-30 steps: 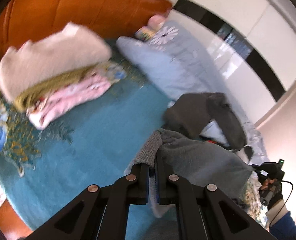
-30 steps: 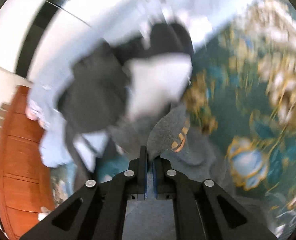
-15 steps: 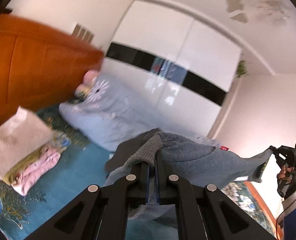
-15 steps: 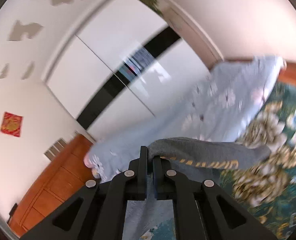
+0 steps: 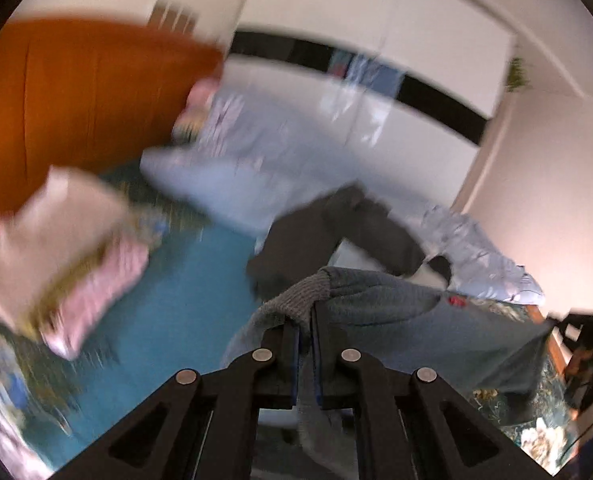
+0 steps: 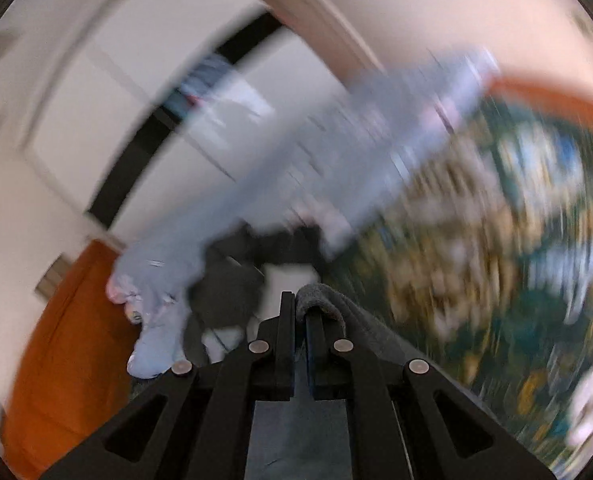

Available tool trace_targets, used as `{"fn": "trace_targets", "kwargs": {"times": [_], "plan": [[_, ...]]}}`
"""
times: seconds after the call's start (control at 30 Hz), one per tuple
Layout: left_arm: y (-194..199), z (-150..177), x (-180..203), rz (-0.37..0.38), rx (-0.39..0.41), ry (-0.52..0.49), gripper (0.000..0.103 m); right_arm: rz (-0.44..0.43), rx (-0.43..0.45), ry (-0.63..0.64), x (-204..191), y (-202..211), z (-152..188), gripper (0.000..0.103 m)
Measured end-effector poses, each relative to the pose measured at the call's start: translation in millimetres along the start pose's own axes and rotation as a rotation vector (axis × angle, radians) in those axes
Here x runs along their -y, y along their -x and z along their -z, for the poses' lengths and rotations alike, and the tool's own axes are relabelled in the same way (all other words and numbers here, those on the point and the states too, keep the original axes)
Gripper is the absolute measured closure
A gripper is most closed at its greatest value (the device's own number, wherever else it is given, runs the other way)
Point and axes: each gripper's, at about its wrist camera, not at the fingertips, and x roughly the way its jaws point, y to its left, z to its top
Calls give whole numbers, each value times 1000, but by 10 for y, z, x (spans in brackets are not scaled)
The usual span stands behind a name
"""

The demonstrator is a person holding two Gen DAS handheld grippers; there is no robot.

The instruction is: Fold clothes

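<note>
On the left of the bed (image 5: pixel 184 320), a stack of folded clothes (image 5: pixel 68 256) sits out of the way. The left gripper (image 5: pixel 304 320) has its jaws clamped on one end of the grey garment (image 5: pixel 416 320). The right gripper (image 6: pixel 300 312) pinches the other end. The garment hangs stretched between them above the bed, likely so it can be laid flat for folding.

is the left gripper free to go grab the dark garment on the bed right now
Probably not. The left gripper is shut on the grey garment, stretched across to the right gripper, and that cloth hangs between it and the dark garment.
</note>
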Motion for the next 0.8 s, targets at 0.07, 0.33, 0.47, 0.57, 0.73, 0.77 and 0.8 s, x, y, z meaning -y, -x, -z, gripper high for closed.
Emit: {"fn": "trace_targets", "kwargs": {"times": [0.07, 0.33, 0.47, 0.57, 0.73, 0.77, 0.8], "plan": [[-279, 33, -70, -35, -65, 7, 97, 36, -88, -72, 231, -317, 108, 99], [-1281, -234, -349, -92, -193, 11, 97, 99, -149, 45, -160, -1129, -11, 99], [-1930, -428, -657, -109, -245, 81, 97, 108, -189, 45, -349, -1731, -36, 99], [-2406, -400, -879, -163, -345, 100, 97, 163, -228, -37, -311, -2211, 90, 99], [-2853, -345, -970, -226, -412, 89, 97, 277, -287, 61, -431, -2691, 311, 99], [-2903, -355, -971, -231, -414, 89, 97, 298, -289, 64, -433, -2743, 325, 99], [-2954, -357, -956, -240, -426, 80, 97, 314, -290, 49, -417, -2775, 321, 99]]}}
